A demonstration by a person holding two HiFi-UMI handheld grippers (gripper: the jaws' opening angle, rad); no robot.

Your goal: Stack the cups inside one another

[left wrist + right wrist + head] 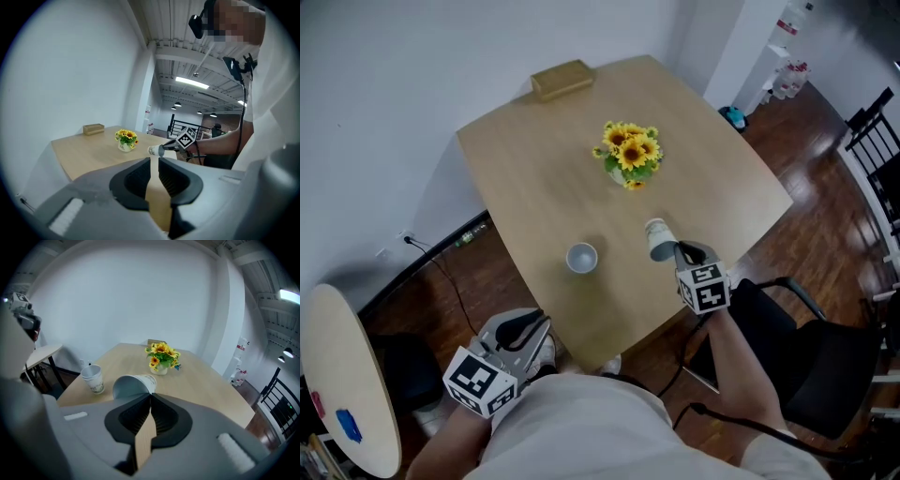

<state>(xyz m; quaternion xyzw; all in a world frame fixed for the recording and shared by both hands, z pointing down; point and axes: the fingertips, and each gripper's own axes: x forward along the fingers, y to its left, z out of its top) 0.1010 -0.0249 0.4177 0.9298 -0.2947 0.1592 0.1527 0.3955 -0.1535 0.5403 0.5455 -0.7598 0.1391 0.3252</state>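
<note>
A white paper cup (581, 257) stands upright on the wooden table (534, 169), near its front edge. A second cup (657, 238) is tipped on its side above the table, to the right of the first. My right gripper (680, 251) is shut on its rim. In the right gripper view this held cup (133, 385) shows its open mouth toward the left, with the standing cup (93, 378) beyond it on the left. My left gripper (534, 323) hangs off the table's near edge, shut and holding nothing. In its own view the left gripper (154, 161) points at the held cup (155, 150).
A small pot of sunflowers (628, 155) sits mid-table and a brown box (562, 79) at the far corner. A black chair (806, 347) stands on the right, a round side table (347, 384) on the left, and cables (441, 253) run along the floor.
</note>
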